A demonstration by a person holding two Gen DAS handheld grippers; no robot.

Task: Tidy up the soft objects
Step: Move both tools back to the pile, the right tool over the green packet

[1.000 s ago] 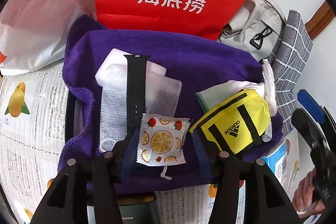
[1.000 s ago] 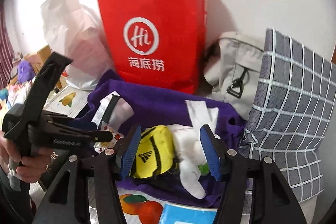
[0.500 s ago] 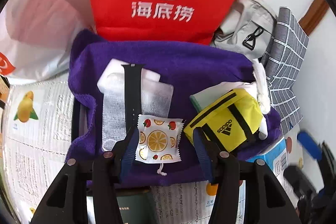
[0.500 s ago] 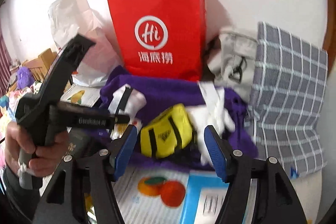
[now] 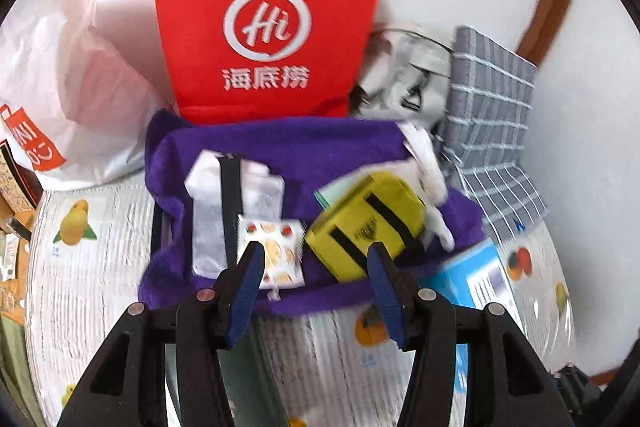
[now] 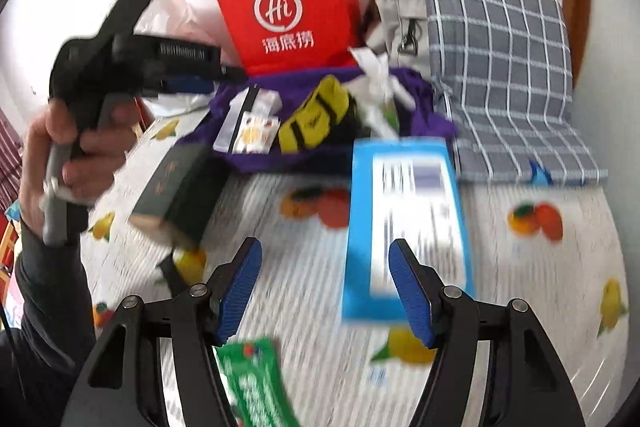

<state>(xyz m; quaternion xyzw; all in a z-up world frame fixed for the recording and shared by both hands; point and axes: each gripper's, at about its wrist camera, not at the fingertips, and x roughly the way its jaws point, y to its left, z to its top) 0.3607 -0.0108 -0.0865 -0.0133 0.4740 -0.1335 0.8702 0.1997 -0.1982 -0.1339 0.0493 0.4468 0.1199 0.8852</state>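
Note:
A purple towel (image 5: pixel 288 147) lies on the table with soft items on it. These are a yellow pouch (image 5: pixel 368 223), a fruit-print sachet (image 5: pixel 272 251), a black strap (image 5: pixel 232 195) across a white packet, and a white cloth (image 5: pixel 424 163). My left gripper (image 5: pixel 316 251) hovers open above the towel's near edge, nothing between its pads. A hand holds that left gripper (image 6: pixel 216 77) at the left of the right wrist view. My right gripper (image 6: pixel 326 247) stands open over the tablecloth, well short of the towel (image 6: pixel 320 79) and the yellow pouch (image 6: pixel 316 119).
A red paper bag (image 5: pixel 268 27) stands behind the towel, a white plastic bag (image 5: pixel 80 87) to its left. A grey bag (image 5: pixel 404 79) and checked cushion (image 6: pixel 500 67) fill the right. A blue box (image 6: pixel 404 219), dark green box (image 6: pixel 180 187) and green packet (image 6: pixel 256 379) lie on the fruit-print tablecloth (image 6: pixel 520 267).
Both grippers have drawn back from the towel pile. The right one retreated farther, and its jaws widened a little. The left one rose and stayed open. The items on the towel have not moved.

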